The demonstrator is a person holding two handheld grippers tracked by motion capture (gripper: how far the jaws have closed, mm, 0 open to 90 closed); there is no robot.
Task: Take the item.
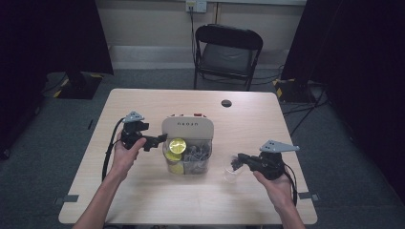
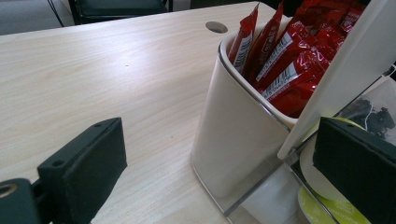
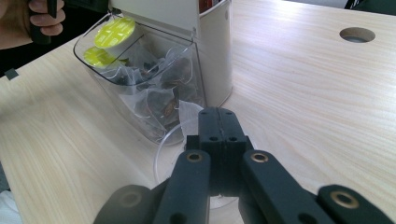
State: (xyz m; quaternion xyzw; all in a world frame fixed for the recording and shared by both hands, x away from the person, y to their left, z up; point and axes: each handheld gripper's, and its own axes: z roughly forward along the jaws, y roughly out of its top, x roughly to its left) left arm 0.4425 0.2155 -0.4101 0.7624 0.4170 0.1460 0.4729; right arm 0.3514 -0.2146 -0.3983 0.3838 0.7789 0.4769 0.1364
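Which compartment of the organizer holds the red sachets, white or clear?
The white opaque compartment, at the back; red sachets stand upright in it. The clear front bin holds tea bags and yellow-lidded pods.

Showing bare forearms, gripping two black grippers: left gripper, right gripper, each wearing grey three-cornered plate, trailing black cable.

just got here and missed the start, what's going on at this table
A person works with a claw in each hand at a wooden table. The left claw, jaws apart, sits at the side of a white and clear organiser holding red sachets, tea bags and yellow-lidded pods. The right claw is shut and appears to pinch a tea bag's white tag over a clear plastic cup beside the organiser.
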